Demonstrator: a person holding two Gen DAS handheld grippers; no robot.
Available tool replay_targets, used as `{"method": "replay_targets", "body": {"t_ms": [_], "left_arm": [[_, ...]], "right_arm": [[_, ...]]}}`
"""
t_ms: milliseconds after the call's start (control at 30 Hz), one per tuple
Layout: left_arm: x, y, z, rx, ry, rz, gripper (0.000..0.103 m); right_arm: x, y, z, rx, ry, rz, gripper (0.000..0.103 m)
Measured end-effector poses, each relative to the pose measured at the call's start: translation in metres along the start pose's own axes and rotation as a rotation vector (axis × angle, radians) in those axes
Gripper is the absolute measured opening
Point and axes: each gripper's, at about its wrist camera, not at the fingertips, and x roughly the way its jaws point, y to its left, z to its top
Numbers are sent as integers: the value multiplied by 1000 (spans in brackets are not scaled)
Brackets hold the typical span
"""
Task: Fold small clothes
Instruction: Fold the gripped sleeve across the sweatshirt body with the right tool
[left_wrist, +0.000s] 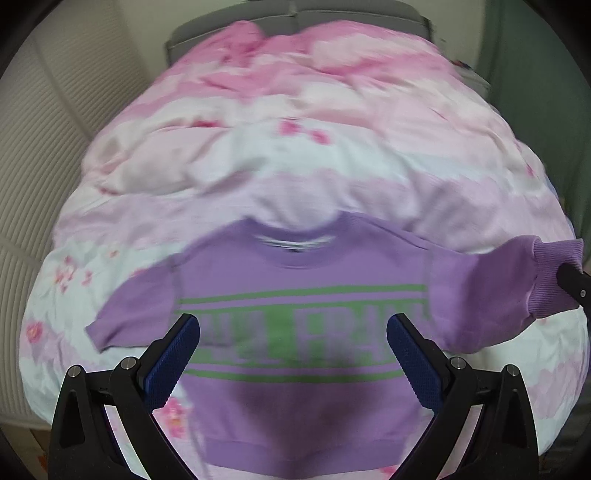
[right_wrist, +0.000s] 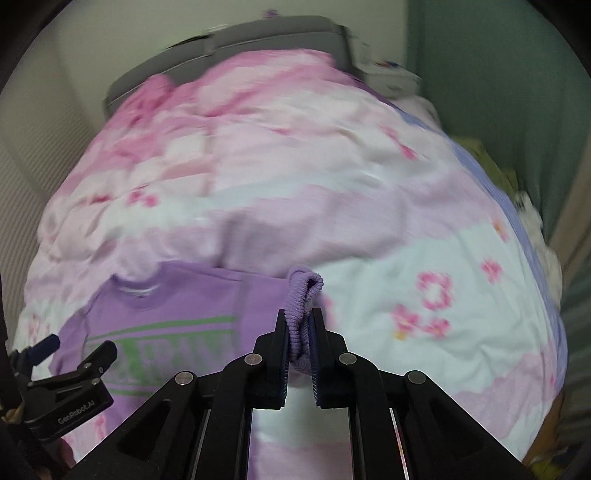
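A small purple sweatshirt with green lettering lies front up on the pink and white floral bedspread. My left gripper is open and empty, hovering above the shirt's chest. My right gripper is shut on the ribbed cuff of the shirt's right-side sleeve and holds it stretched out sideways. The cuff and one right fingertip also show in the left wrist view. The shirt and the left gripper show at the lower left of the right wrist view. The other sleeve lies flat.
A grey headboard stands at the far end of the bed. A ribbed white wall panel runs along the left. A green wall and a white box are at the far right. Yellow-green cloth lies beside the bed's right edge.
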Motion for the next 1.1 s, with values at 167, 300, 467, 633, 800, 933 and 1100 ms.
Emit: {"method": "replay_targets", "body": {"t_ms": [167, 300, 467, 633, 800, 933, 1100], "left_arm": [[2, 72, 2, -50, -7, 34, 103], [13, 117, -3, -85, 14, 51, 103], [33, 168, -17, -113, 52, 75, 103], [54, 196, -25, -131, 90, 79, 103], [72, 217, -25, -151, 109, 69, 103], [86, 233, -27, -181, 133, 59, 103], [97, 253, -31, -217, 157, 75, 103]], "right_arm": [[-2, 102, 1, -132, -4, 36, 10], [17, 176, -6, -218, 31, 42, 10], [60, 239, -26, -272, 123, 40, 10], [99, 283, -48, -310, 204, 13, 10], [123, 302, -57, -297, 256, 23, 10], [137, 315, -59, -300, 281, 54, 10], [153, 337, -66, -323, 327, 105, 5]]}}
